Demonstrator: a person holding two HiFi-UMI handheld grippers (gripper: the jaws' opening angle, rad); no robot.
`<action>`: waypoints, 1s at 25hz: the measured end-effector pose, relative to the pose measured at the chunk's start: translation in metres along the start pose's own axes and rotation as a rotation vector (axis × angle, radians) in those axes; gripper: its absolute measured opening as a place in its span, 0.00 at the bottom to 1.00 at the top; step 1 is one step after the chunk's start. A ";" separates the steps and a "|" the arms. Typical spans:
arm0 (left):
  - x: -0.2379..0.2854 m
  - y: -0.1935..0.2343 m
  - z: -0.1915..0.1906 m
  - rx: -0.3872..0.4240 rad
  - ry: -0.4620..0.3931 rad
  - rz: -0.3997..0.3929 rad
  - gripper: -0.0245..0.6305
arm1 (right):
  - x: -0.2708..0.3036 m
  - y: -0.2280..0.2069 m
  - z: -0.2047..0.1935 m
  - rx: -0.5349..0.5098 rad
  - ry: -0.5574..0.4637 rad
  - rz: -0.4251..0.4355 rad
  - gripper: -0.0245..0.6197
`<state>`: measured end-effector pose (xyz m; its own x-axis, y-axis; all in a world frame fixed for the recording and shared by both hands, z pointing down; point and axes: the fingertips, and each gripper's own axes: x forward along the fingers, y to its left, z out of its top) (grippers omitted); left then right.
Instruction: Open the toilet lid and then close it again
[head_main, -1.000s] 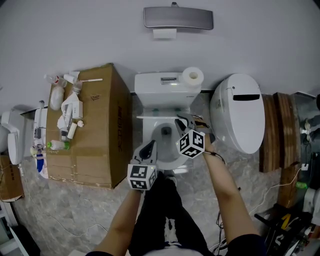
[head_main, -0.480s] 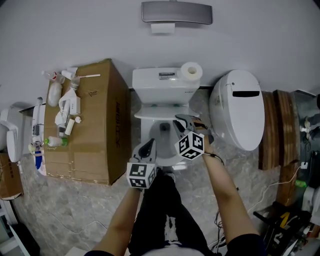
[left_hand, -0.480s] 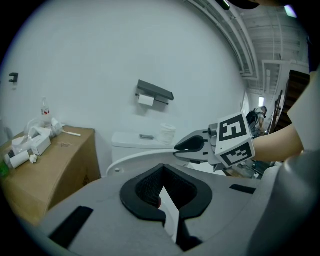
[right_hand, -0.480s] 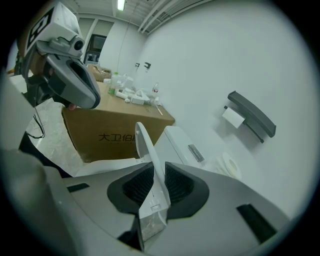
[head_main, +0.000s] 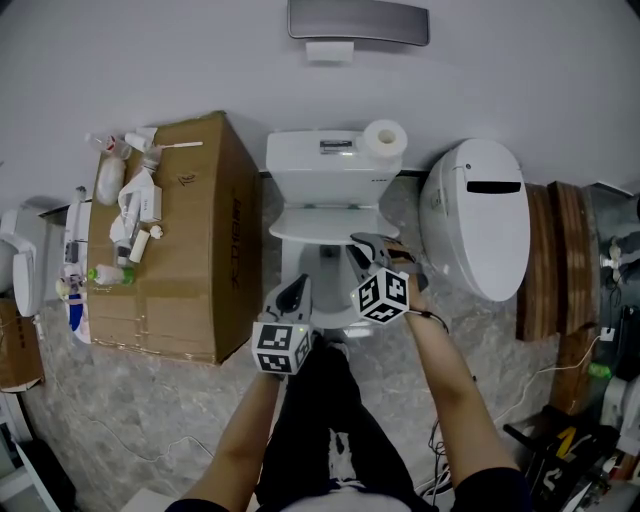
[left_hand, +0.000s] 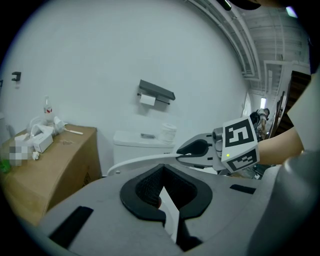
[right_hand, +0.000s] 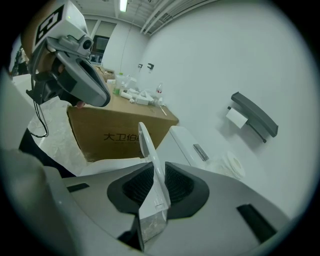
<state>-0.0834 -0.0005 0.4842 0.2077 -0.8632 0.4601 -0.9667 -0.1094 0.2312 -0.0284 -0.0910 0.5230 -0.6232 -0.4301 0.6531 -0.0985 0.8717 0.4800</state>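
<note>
A person's right claw (right_hand: 156, 192) pinches the front edge of the toilet lid (right_hand: 148, 150), which stands partly raised over the bowl (head_main: 325, 268) in front of the tank (head_main: 322, 168). The left claw (left_hand: 167, 197) hangs pressed together and empty near the front of the bowl. Doing this step well likely means swinging the lid in a slow arc about its rear hinge, with a firm grip so the thin plastic neither slips nor slams.

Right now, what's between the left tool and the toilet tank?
The partly raised toilet lid, gripped by the right tool; the left gripper view shows it.
</note>
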 end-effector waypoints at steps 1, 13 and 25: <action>0.000 0.000 0.000 0.000 -0.001 0.001 0.04 | -0.001 0.002 0.000 -0.002 -0.001 0.003 0.12; -0.004 -0.006 -0.009 -0.007 0.010 -0.001 0.05 | -0.006 0.024 -0.005 -0.027 0.003 0.034 0.12; -0.009 -0.008 -0.009 -0.014 0.002 0.002 0.05 | -0.012 0.054 -0.013 -0.051 0.021 0.069 0.12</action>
<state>-0.0758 0.0127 0.4859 0.2062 -0.8625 0.4622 -0.9650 -0.1008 0.2423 -0.0156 -0.0421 0.5484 -0.6108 -0.3743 0.6977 -0.0154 0.8866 0.4622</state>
